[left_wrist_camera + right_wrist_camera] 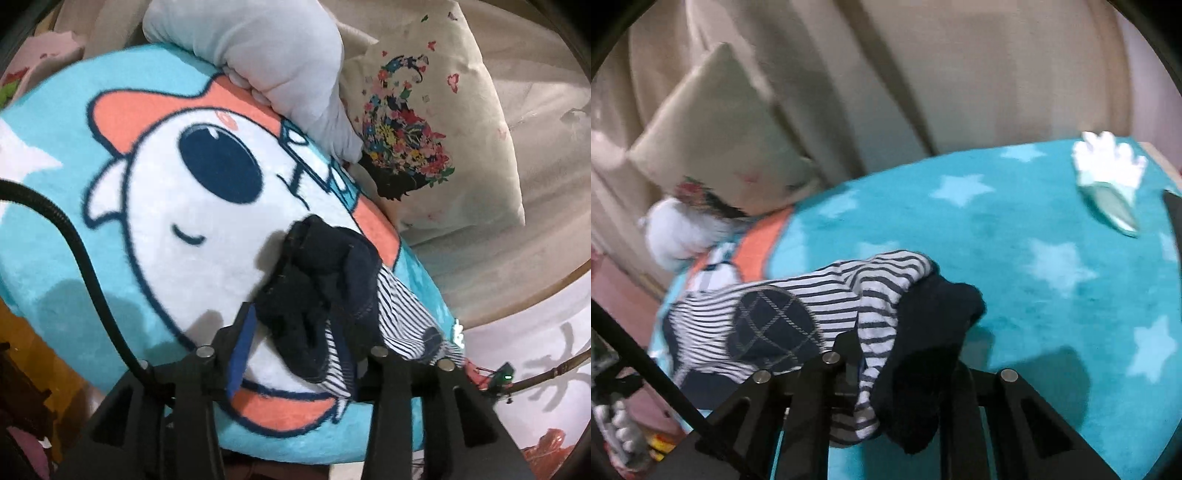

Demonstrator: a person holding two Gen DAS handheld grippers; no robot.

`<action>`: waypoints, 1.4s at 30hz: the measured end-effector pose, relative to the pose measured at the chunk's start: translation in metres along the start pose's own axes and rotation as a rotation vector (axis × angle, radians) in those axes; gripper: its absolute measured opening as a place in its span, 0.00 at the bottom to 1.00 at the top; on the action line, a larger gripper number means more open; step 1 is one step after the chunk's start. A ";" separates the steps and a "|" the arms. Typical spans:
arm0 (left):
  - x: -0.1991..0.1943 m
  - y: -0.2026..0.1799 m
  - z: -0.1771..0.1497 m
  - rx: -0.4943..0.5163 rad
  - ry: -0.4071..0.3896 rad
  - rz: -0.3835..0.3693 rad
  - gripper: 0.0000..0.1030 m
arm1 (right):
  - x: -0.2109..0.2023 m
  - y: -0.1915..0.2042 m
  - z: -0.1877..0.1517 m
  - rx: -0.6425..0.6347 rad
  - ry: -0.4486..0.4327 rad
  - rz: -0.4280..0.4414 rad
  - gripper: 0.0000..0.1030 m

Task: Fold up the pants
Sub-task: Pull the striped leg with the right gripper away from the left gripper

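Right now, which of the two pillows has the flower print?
The cream pillow beside the round mat; the pale grey pillow is plain and lies on the mat's edge.

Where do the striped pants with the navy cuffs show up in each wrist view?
Left wrist: the striped pants sit at lower centre, bunched, navy cuff between the left gripper fingers.
Right wrist: the pants spread across lower left to centre, cuff at the right gripper.
Shared landmark: the floral cushion, upper right in the left view, upper left in the right view.
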State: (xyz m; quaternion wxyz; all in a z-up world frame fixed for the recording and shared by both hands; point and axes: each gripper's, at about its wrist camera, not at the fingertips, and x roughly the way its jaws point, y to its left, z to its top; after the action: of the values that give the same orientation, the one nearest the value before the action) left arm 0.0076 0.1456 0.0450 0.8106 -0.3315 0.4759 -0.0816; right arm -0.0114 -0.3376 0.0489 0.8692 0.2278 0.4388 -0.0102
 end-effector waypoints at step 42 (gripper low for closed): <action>0.027 -0.032 0.002 0.044 0.130 -0.094 0.14 | 0.020 0.228 -0.062 -0.707 0.058 0.318 0.07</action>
State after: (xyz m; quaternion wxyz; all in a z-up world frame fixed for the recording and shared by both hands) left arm 0.0296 0.1095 0.0456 0.7803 -0.3297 0.5094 -0.1513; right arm 0.0033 -0.1042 0.0903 0.8721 -0.0203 0.3986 0.2831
